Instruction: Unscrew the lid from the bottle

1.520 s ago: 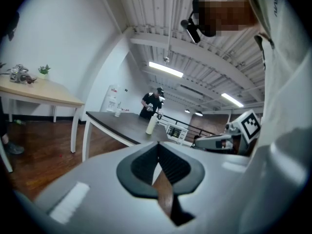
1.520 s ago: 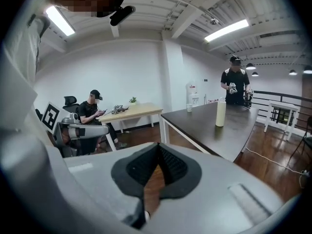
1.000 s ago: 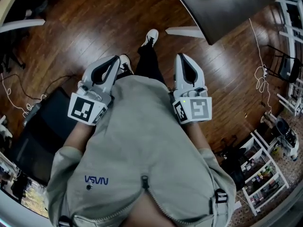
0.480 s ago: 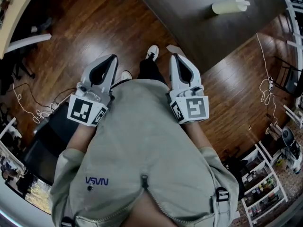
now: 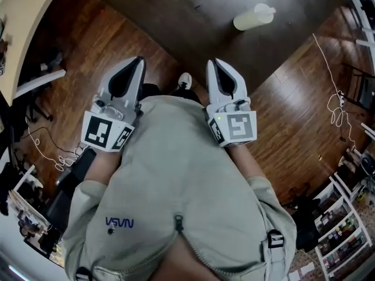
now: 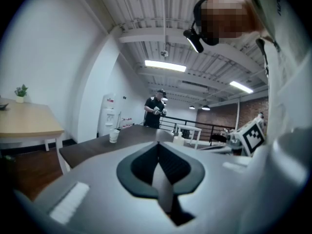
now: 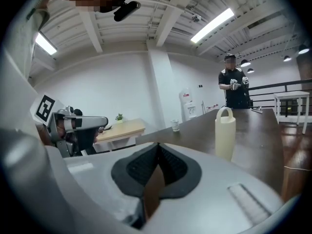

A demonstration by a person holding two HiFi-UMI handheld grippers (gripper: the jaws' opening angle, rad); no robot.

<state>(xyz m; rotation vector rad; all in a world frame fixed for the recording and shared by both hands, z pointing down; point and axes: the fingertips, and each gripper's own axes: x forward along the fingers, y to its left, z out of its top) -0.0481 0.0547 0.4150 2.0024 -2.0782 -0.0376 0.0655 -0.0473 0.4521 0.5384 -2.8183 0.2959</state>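
A cream bottle (image 5: pixel 253 17) with a loop-handled lid stands on the dark table (image 5: pixel 176 10), ahead and to the right. In the right gripper view the bottle (image 7: pixel 225 133) stands upright on the table top, well beyond the jaws. It shows small and far in the left gripper view (image 6: pixel 178 139). My left gripper (image 5: pixel 139 59) and right gripper (image 5: pixel 212 61) are held side by side in front of my chest, over the floor near the table's corner. Both are shut with nothing between the jaws. Neither touches the bottle.
A clear cup (image 7: pixel 175 125) stands farther back on the dark table. A person in black (image 7: pixel 235 87) stands beyond it. A light wooden table (image 5: pixel 23 22) is at the left, shelves (image 5: pixel 345 233) at the lower right, and cables (image 5: pixel 337 107) lie on the wooden floor.
I have walked toward the dark table: its corner and the bottle have slid down and nearer in the head view. Both grippers stay shut and level in front of me.
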